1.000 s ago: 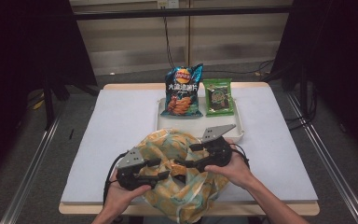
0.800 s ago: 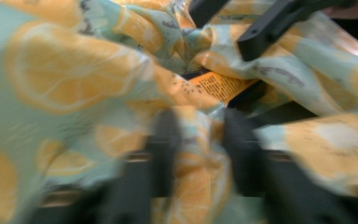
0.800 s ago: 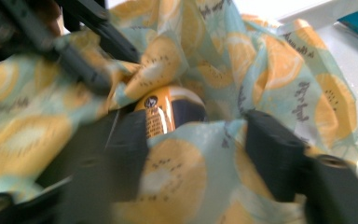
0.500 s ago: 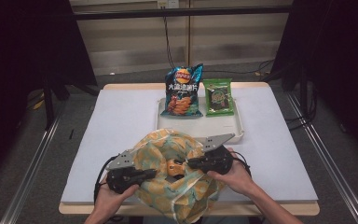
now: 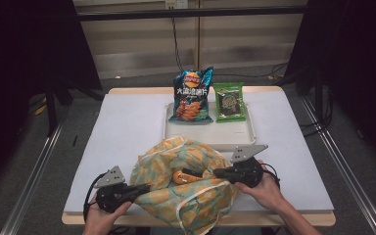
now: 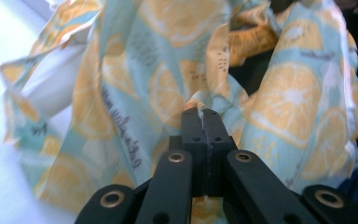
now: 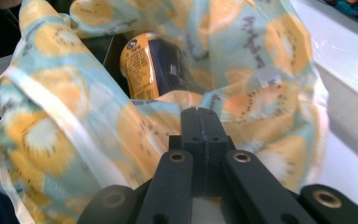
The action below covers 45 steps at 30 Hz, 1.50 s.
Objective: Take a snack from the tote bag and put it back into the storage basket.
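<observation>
A cloth bag printed with orange and kiwi slices lies at the table's front edge, its mouth facing up. My left gripper is shut on the bag's left rim; in the left gripper view the jaws pinch a fold of the bag. My right gripper is shut on the right rim, and the right gripper view shows it clamping the bag's cloth. An orange and navy packet lies inside the bag.
A white tray sits behind the bag. A blue chips bag and a green snack packet stand leaning at its far edge. The person's hands hold the grippers at the front table edge.
Both grippers have moved apart and toward the front edge, the left one further left. The bag's mouth is pulled wider between them, and the orange packet shows inside.
</observation>
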Each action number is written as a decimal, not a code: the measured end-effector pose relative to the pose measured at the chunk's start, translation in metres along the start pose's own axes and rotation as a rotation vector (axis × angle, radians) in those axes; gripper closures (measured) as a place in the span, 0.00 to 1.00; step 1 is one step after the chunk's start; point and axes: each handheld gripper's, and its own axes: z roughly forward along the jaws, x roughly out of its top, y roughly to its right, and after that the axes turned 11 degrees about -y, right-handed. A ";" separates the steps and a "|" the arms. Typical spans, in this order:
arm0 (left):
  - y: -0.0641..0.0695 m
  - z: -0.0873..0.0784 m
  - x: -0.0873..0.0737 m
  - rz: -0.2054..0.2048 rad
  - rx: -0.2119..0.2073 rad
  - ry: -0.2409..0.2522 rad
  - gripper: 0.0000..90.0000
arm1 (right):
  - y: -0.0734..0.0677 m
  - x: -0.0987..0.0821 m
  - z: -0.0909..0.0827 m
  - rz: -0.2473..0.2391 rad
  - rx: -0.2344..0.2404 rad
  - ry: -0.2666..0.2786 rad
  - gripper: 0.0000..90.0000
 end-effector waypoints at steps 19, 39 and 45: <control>0.002 0.002 0.018 0.009 -0.047 0.101 0.81 | -0.003 0.028 -0.008 -0.030 0.048 0.066 0.65; -0.006 0.012 0.016 -0.026 -0.027 0.098 0.62 | -0.006 0.072 0.056 -0.112 0.170 -0.116 0.57; -0.006 0.012 0.016 -0.023 -0.016 0.093 0.60 | -0.008 0.074 0.066 -0.120 0.145 -0.166 0.51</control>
